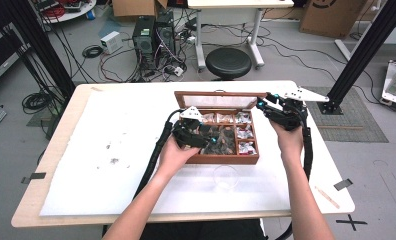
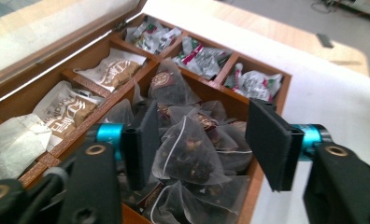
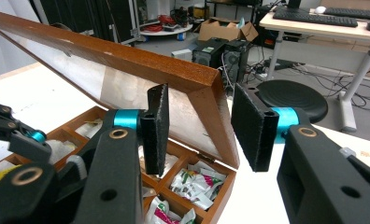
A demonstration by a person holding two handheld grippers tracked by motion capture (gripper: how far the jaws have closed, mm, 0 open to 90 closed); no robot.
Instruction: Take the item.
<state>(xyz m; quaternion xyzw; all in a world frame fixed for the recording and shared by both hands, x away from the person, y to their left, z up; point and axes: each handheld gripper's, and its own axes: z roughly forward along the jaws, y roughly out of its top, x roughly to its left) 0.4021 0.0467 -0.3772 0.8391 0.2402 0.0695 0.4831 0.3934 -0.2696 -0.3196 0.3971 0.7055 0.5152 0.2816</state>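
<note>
A: What was the biggest thing in the scene?

B: The table [image 1: 61,150], with a white sheet [image 1: 126,150] spread over most of its top. On the sheet sat a wooden box [image 1: 221,159], split into compartments, its glass-paned lid [image 3: 127,60] raised and leaning back.

A: And what lay in the box?

B: The large middle compartment held a heap of pyramid tea bags [image 2: 185,154] with dark leaves inside. The row along the hinge side held flat paper tea bags [image 2: 113,72], and the narrow column at the far side held foil sachets [image 2: 199,58] printed in green and red. A clear glass [image 1: 225,177] stood on the sheet just in front of the box.

A: Where was the left gripper [image 2: 209,144]?

B: It hung over the middle compartment, pointed down into the heap. Its jaws stood apart, one on each side of the topmost pyramid bag, and neither pad pressed on it. So the tongs were open, with the bag between them but not gripped.

A: And the right gripper [image 3: 199,126]?

B: It was up at the free corner of the lid, at the box's far right end in the high view. The corner of the wooden frame stood between the two pads. Whether the pads actually clamped the wood could not be told; a gap showed beside each pad in the right gripper view.
</note>
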